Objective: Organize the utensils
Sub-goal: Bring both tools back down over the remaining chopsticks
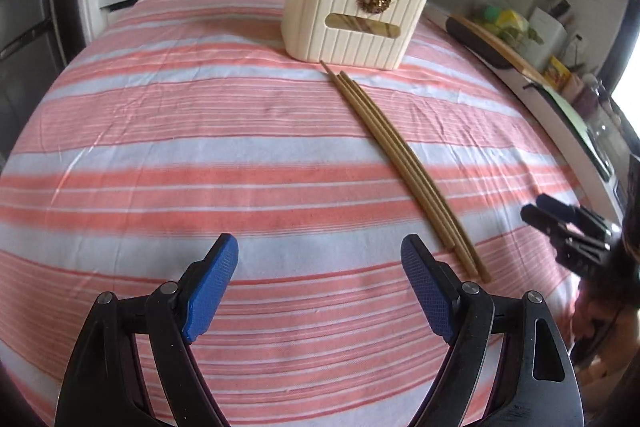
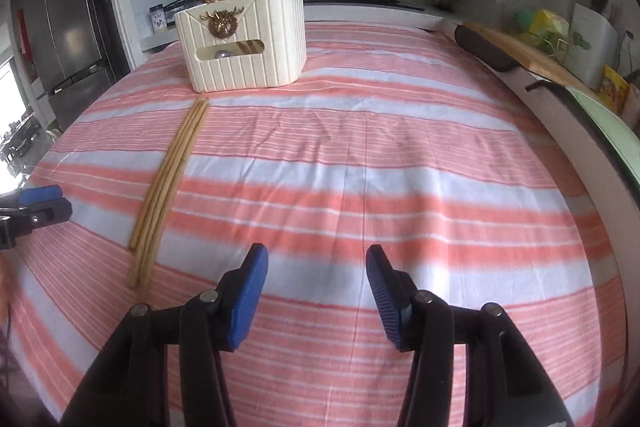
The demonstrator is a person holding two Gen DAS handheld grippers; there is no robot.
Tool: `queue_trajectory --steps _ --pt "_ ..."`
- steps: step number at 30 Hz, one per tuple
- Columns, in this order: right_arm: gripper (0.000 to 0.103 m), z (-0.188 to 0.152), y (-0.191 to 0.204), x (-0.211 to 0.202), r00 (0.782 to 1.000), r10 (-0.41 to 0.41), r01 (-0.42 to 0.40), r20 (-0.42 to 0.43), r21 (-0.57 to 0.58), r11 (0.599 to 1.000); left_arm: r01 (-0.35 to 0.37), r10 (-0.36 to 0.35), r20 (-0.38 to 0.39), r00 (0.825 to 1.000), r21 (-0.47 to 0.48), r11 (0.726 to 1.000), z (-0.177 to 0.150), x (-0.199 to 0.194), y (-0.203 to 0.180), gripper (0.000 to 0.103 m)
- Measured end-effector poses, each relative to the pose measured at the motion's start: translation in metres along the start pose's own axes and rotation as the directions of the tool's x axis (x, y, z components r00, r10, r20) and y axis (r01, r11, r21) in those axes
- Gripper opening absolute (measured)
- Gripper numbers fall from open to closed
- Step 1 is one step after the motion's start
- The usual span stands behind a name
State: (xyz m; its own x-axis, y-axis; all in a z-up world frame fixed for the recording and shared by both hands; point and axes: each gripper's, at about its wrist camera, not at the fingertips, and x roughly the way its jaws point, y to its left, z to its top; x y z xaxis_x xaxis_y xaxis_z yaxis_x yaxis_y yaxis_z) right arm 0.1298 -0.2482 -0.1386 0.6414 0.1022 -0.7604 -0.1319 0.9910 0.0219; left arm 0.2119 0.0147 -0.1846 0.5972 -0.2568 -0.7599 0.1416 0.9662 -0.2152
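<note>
My left tongs (image 1: 319, 269) gaped wide, empty; right tongs (image 2: 317, 269) likewise. Chopsticks (image 1: 404, 167) lay bundled on tabletop (image 1: 200, 155), tips just before holder (image 1: 352, 23). Risk I judged: pinching bundle off-centre would scatter sticks, or snag striped cloth.

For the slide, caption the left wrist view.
Open left gripper hovers over striped cloth near loose chopsticks before cream holder.

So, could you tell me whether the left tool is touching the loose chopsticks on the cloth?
Apart. In the left wrist view the left tool hangs open, with striped cloth showing between its right finger and the chopsticks.
</note>
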Motion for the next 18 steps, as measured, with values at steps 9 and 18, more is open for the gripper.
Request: queue_trajectory --steps 9,18 --pt "0.052 -0.004 0.006 0.010 1.000 -0.015 0.015 -0.014 0.004 1.000 0.008 -0.006 0.060 0.998 -0.042 0.999 0.021 0.011 -0.023 0.089" --pt "0.052 -0.005 0.005 0.012 1.000 -0.018 0.018 -0.025 0.012 1.000 -0.095 0.095 -0.003 0.995 0.018 0.995 0.051 0.064 -0.052 0.091"
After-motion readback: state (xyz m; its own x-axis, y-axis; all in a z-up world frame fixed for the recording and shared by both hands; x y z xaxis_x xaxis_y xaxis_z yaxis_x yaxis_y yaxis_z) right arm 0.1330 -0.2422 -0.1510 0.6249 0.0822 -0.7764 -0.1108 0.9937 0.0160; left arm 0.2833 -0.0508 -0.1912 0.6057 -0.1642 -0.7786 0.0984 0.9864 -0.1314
